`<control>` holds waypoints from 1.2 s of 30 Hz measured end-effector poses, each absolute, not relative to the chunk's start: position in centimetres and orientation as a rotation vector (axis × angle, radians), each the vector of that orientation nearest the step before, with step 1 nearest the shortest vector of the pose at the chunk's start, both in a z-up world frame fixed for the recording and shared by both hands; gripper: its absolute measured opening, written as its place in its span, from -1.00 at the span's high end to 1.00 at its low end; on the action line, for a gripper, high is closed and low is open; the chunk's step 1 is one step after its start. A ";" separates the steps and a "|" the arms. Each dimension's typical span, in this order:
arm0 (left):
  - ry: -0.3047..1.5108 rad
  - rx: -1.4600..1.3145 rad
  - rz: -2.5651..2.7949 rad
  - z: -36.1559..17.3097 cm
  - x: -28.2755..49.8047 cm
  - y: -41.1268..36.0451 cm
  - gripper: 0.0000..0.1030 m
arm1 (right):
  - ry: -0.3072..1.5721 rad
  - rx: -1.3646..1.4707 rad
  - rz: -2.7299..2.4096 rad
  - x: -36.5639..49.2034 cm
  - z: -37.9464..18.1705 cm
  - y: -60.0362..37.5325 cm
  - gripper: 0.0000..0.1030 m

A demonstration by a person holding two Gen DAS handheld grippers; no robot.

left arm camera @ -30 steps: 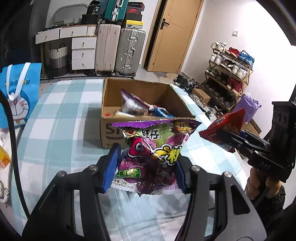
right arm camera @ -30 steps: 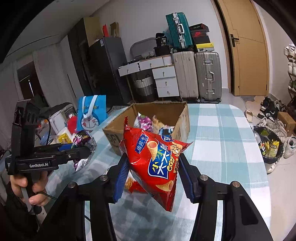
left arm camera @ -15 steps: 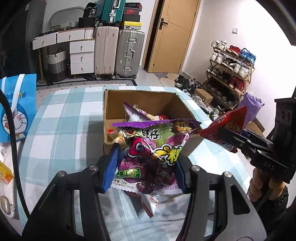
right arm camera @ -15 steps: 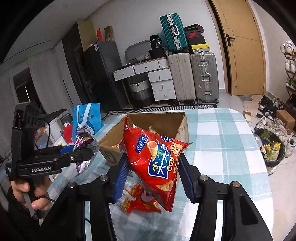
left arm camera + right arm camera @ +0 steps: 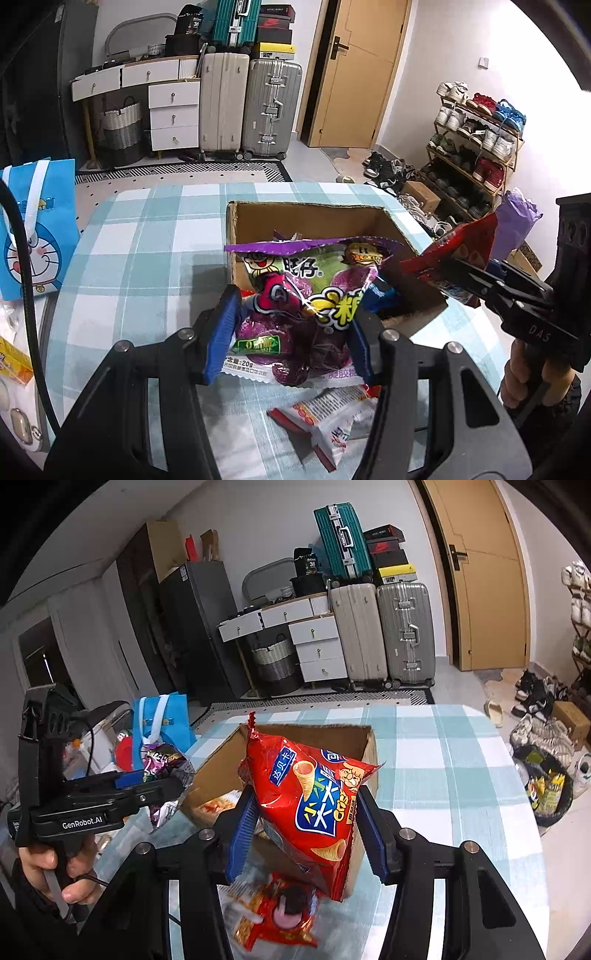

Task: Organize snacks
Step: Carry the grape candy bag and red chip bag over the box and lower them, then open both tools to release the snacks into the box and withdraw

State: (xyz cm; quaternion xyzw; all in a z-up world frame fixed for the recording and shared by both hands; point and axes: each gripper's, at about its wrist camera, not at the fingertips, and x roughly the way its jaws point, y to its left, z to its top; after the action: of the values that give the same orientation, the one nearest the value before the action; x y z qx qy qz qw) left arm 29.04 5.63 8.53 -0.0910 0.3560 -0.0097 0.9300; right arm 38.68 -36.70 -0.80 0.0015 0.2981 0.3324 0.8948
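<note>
- Left gripper (image 5: 291, 334) clamped on the purple candy bag (image 5: 306, 295), blue pads pinching its lower half; bag held in the air at the near wall of the cardboard box (image 5: 314, 221), not yet clearly over the opening.
- Right gripper (image 5: 306, 829) closed on the red cone-snack bag (image 5: 314, 805), gripped around the middle, its bottom corner hanging low over the near box corner.
- Risk of an early release: opened here, either bag likely to catch the rim and slide down outside onto the checked tablecloth (image 5: 147, 258).
- Risk of snagging: the hanging corner of the red bag could catch on the near box wall and tip or push the light carton across the cloth.
- Risk of the two grippers meeting over the one opening, both aimed at the same box from opposite sides; a clash could knock a bag loose.
- Slippery foil, puffed with air: possible slip or twist between the pads, more so for the red bag, held tilted.
- Box already partly filled, how full hard to judge from here; a bag dropped on top might spill over.
- Loose packets on the cloth below, a white-and-red one (image 5: 325, 417) and a red one (image 5: 280, 915): easy to forget, or to sweep off the edge with a low pass.
</note>
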 end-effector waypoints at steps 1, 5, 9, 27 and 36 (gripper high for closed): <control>0.732 -0.186 -0.018 8.3 29.4 5.7 0.01 | 0.620 0.010 0.693 38.9 -0.9 -36.7 -0.02; 0.743 -0.173 -0.003 7.9 30.7 6.2 0.01 | 0.627 0.010 0.673 40.2 -1.1 -35.9 -0.02; 0.750 -0.163 0.020 7.5 32.1 6.6 0.01 | 0.642 -0.009 0.641 41.2 -1.5 -34.8 -0.02; 0.778 -0.144 0.002 5.3 36.8 6.5 0.01 | 0.692 -0.092 0.650 45.8 -4.2 -29.9 -0.03; 0.800 -0.112 -0.023 4.4 37.5 5.1 0.01 | 0.691 -0.109 0.662 47.5 -4.8 -29.6 -0.03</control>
State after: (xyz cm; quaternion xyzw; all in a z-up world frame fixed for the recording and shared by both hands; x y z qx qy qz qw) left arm 37.55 5.09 4.41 -0.0545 0.3892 -0.0113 0.9195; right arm 47.55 -29.57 -4.84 -0.0526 0.3321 0.3181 0.8864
